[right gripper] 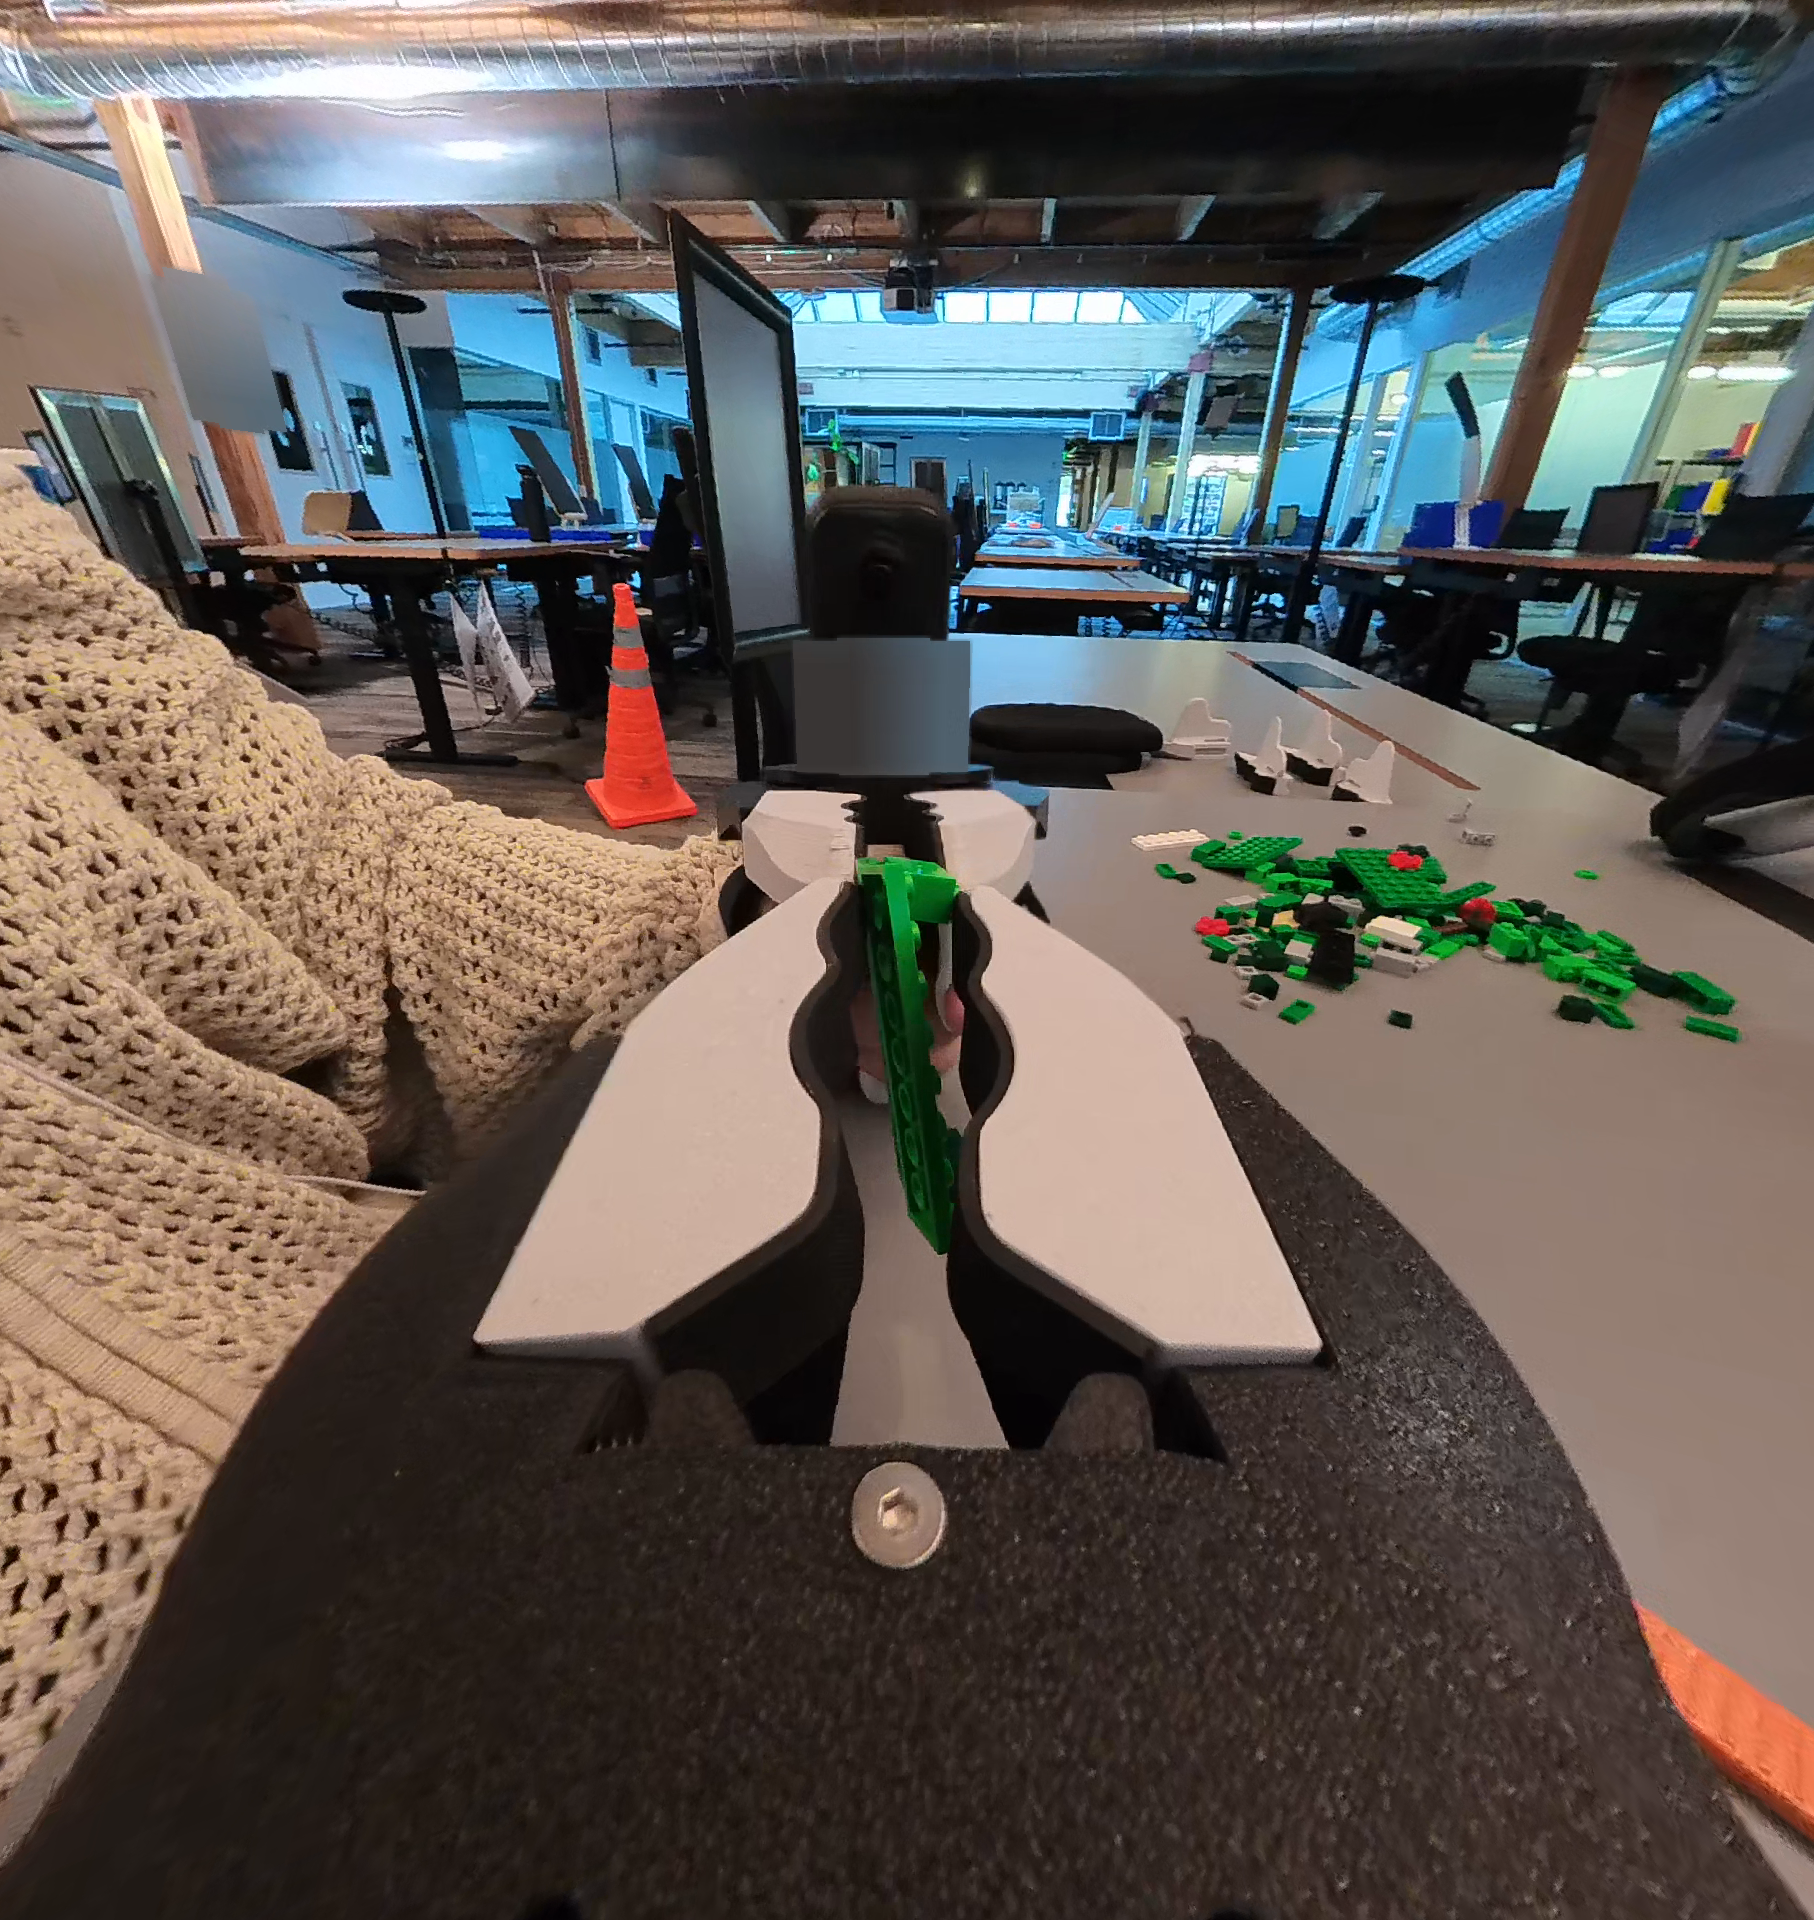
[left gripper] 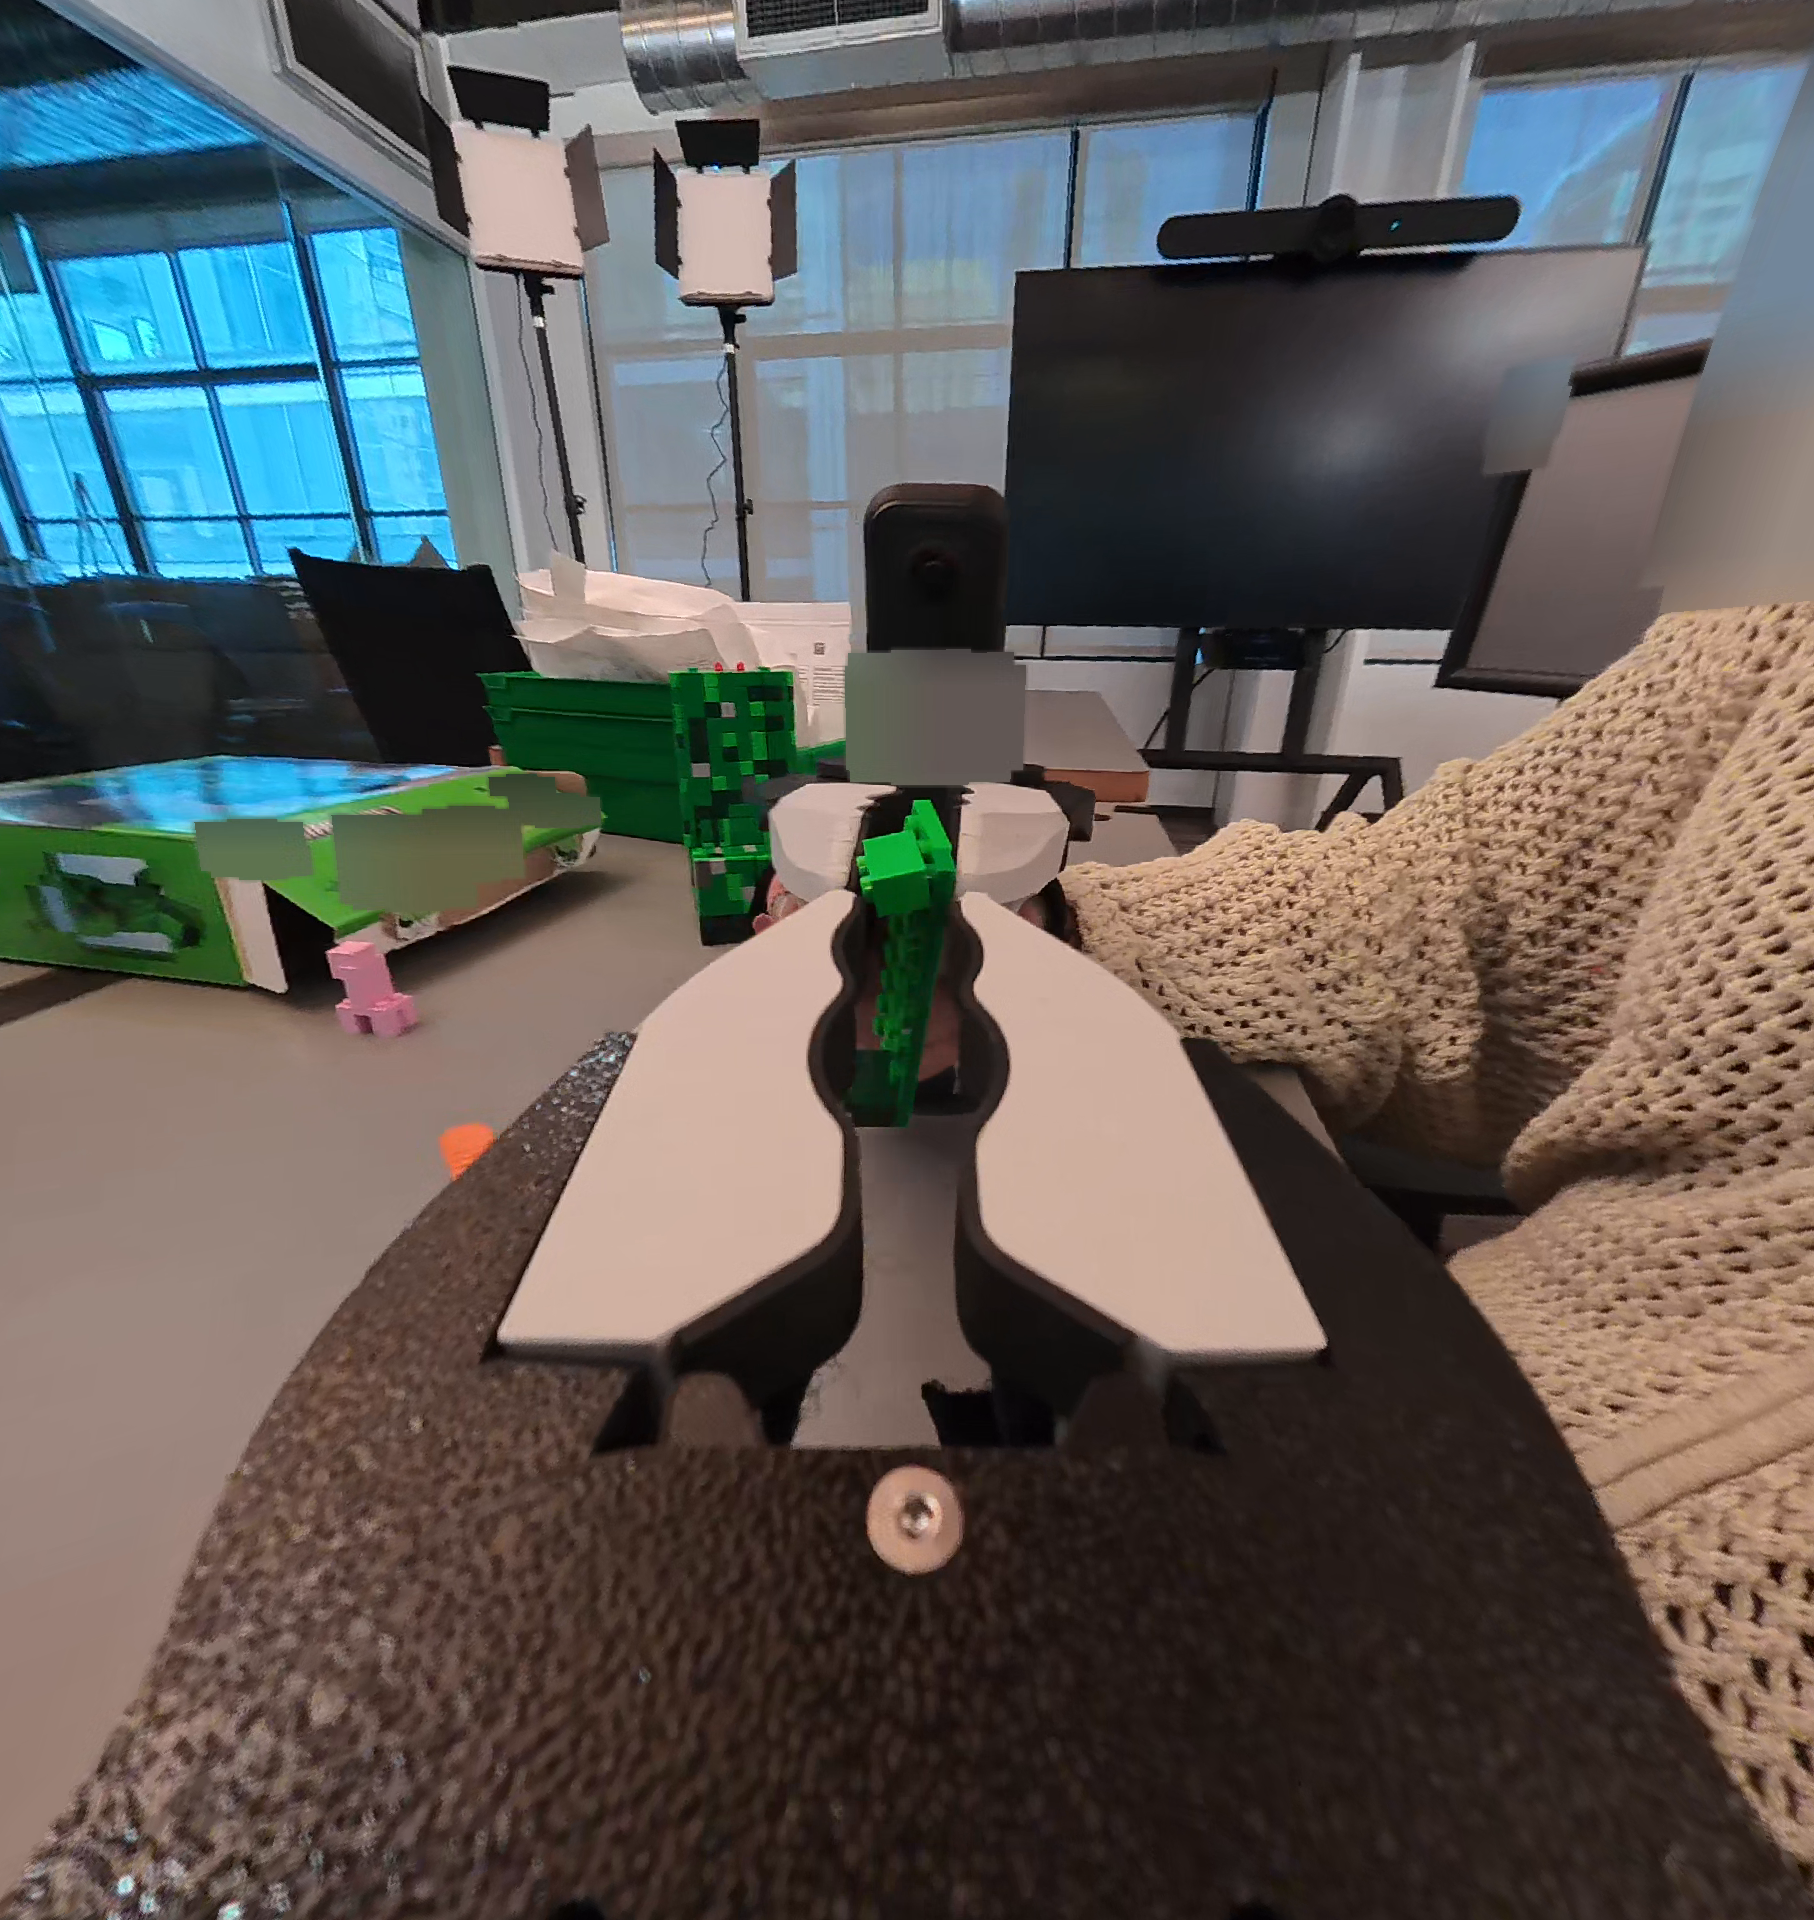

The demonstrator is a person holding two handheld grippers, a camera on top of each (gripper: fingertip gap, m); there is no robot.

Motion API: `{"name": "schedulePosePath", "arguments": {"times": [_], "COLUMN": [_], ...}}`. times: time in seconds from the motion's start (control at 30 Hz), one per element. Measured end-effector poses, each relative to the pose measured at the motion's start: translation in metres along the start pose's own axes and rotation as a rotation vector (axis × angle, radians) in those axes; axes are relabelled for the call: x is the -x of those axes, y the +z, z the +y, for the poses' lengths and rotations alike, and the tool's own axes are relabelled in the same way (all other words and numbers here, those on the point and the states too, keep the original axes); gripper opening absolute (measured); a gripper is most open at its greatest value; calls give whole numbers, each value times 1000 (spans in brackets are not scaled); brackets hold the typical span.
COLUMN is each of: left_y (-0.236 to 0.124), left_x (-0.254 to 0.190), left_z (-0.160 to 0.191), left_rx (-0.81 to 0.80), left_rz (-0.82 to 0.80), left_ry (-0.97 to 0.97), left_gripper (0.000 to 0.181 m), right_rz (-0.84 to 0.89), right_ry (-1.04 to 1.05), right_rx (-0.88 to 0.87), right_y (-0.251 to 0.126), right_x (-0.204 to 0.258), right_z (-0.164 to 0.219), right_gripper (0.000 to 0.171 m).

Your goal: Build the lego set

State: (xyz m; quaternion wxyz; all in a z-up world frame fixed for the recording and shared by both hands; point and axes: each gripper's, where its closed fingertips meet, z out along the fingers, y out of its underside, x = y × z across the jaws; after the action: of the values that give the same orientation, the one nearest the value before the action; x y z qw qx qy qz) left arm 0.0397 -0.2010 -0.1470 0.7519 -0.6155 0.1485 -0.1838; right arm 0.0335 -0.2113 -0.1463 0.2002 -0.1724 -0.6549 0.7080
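Observation:
My left gripper (left gripper: 904, 912) is shut on a long green Lego plate (left gripper: 898, 1003), seen edge-on with its studded side showing and a small green brick (left gripper: 898, 868) at its far end. My right gripper (right gripper: 908, 902) faces it tip to tip and is shut on the same green plate (right gripper: 908, 1049), whose underside shows there. The right gripper's white body (left gripper: 1012, 842) shows in the left wrist view, the left gripper's (right gripper: 794, 842) in the right wrist view. Both are held above the grey table (right gripper: 1505, 1195).
A pile of loose green, white, black and red bricks (right gripper: 1402, 925) lies to the right. A built green figure (left gripper: 731, 779), a pink pig (left gripper: 368, 987), the green set box (left gripper: 155, 873) and green bins (left gripper: 581, 727) stand ahead. Knit sleeves (left gripper: 1505, 935) flank the grippers. Both grippers' tips are close together, under 4 cm apart. The pink pig (left gripper: 368, 987) is about 30 cm from both grippers' fingertips.

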Motion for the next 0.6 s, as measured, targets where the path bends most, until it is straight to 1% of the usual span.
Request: {"name": "schedulePosePath", "arguments": {"times": [0.3, 0.5, 0.6], "left_y": [0, 0, -1], "left_x": [5, 7, 8], "left_z": [2, 3, 1], "left_rx": [9, 14, 9], "left_rz": [-12, -27, -52], "left_ry": [-55, -54, -8], "left_gripper": [13, 12, 14], "right_rz": [3, -2, -12], "right_ry": [108, 138, 155], "right_rx": [17, 9, -18], "right_y": [0, 0, 0], "right_x": [-4, -5, -6], "right_z": [2, 3, 1], "right_gripper": [16, 16, 16]}}
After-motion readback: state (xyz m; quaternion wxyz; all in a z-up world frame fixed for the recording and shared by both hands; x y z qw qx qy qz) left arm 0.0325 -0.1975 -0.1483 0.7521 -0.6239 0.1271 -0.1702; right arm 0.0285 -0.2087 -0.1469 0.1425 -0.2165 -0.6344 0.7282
